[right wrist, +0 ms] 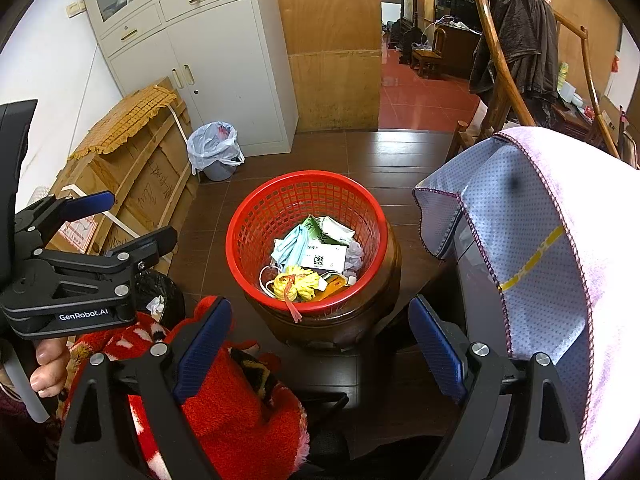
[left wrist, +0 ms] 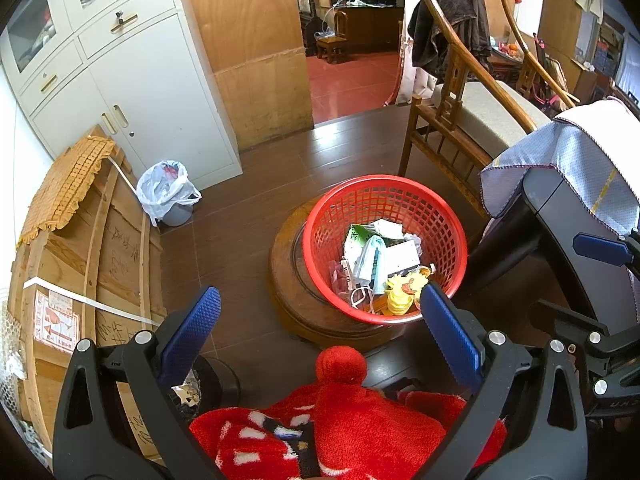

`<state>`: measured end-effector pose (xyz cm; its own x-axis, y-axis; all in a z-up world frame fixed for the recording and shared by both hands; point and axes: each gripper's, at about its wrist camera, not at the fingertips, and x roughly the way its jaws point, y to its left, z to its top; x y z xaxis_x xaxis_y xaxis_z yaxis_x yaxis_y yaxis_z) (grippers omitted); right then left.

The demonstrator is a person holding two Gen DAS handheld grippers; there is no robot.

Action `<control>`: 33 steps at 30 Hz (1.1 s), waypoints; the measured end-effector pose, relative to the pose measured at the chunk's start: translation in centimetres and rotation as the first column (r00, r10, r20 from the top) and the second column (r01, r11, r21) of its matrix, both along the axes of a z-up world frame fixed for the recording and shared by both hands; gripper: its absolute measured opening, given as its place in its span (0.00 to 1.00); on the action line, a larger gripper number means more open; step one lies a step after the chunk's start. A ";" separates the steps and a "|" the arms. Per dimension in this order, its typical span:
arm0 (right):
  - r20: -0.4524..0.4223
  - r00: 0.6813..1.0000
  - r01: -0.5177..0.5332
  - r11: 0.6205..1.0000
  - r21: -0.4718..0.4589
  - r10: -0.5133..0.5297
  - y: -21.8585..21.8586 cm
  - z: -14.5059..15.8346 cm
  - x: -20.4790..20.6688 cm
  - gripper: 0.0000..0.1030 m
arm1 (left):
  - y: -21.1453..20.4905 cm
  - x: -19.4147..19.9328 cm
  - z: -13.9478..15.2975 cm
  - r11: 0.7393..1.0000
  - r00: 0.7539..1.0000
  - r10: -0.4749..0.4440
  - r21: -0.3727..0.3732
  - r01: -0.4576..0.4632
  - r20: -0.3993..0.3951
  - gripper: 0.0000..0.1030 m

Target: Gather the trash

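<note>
The red basket (right wrist: 306, 208) stands on a round wooden stool (right wrist: 356, 320) in the middle of the dark wooden floor (right wrist: 360, 152). Inside it lies the trash: a blue face mask (right wrist: 294, 246), a white box with a printed code (right wrist: 324, 258), a green and white carton (right wrist: 328, 229), crumpled paper (right wrist: 354, 256) and a yellow bundle tied with a red string (right wrist: 298, 286). The string hangs over the near rim of the basket.

The left claw (left wrist: 320, 316) is released, its blue pads wide apart, with nothing between them; it is above a red fuzzy garment (left wrist: 344, 424), near the basket. The right claw (right wrist: 320, 340) is also released and holds nothing, and it points at the basket from the near side. A hand (right wrist: 50, 364) holds the handle of the left claw at the left edge of the right wrist view.

A small bin with a plastic bag (right wrist: 214, 148) stands beside the white cabinet (right wrist: 208, 60), well apart from the basket. A dotted cloth (right wrist: 532, 220) is draped to the right.
</note>
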<state>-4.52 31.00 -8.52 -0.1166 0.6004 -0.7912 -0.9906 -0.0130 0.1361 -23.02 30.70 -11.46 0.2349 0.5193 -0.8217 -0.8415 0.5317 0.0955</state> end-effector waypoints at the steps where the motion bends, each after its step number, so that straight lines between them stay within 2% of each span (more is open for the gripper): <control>1: 0.000 1.000 0.000 1.000 0.000 0.000 0.0 0.0 0.0 0.86 | 0.0 0.0 0.0 1.000 1.000 0.000 0.000 0.000 0.000 0.93; 33: 0.000 1.000 -0.001 1.000 0.001 0.001 -0.1 -0.1 0.1 0.86 | 0.6 -0.5 -0.1 1.000 1.000 -0.015 -0.014 0.016 0.024 0.93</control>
<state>-4.42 30.90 -8.62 -0.1174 0.6011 -0.7905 -0.9906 -0.0140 0.1364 -23.50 31.28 -11.61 0.2627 0.5040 -0.8228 -0.8351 0.5459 0.0678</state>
